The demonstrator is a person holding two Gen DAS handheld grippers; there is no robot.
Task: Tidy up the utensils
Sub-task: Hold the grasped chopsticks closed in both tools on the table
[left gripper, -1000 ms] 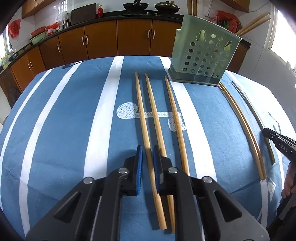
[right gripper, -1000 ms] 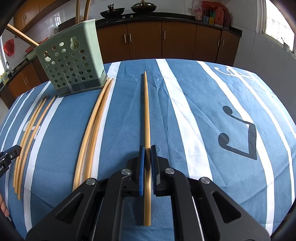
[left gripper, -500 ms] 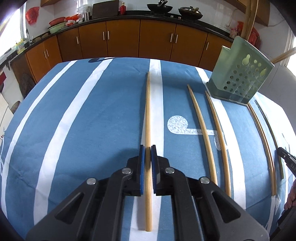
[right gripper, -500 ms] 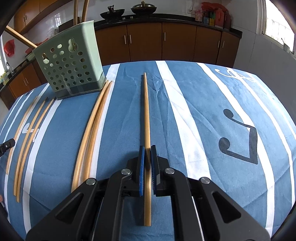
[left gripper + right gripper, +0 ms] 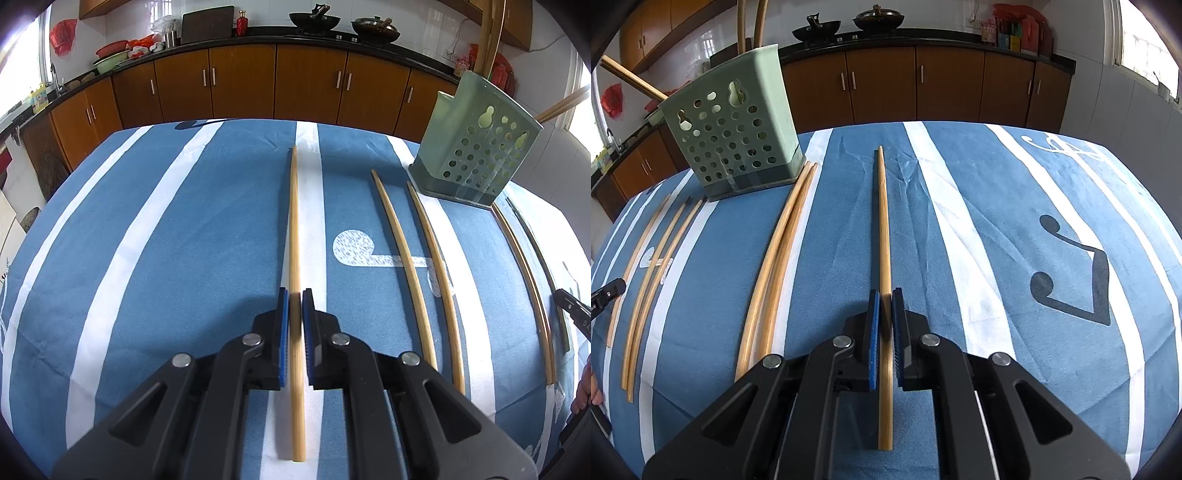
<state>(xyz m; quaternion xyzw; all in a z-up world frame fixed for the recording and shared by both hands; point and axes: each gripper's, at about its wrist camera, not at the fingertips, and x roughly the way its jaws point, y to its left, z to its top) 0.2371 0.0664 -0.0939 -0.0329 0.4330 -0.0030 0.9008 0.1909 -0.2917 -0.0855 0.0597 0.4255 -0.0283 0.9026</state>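
Each gripper clamps one chopstick over the striped blue cloth.

The left gripper (image 5: 294, 310) has its blue pads pressed on a chopstick (image 5: 294, 229) that runs straight away toward the far cabinets; two more chopsticks (image 5: 417, 266) lie on the cloth (image 5: 166, 240) to its right, and a further pair (image 5: 524, 266) lies farther right, near the green holder (image 5: 476, 155). The right gripper (image 5: 884, 310) is closed the same way on another chopstick (image 5: 884, 229), whose shadow falls beside it on the cloth. To its left lie a pair of chopsticks (image 5: 779, 251), touching side by side, their far tips beside the holder's (image 5: 738, 133) base. More sticks stand inside the holder.
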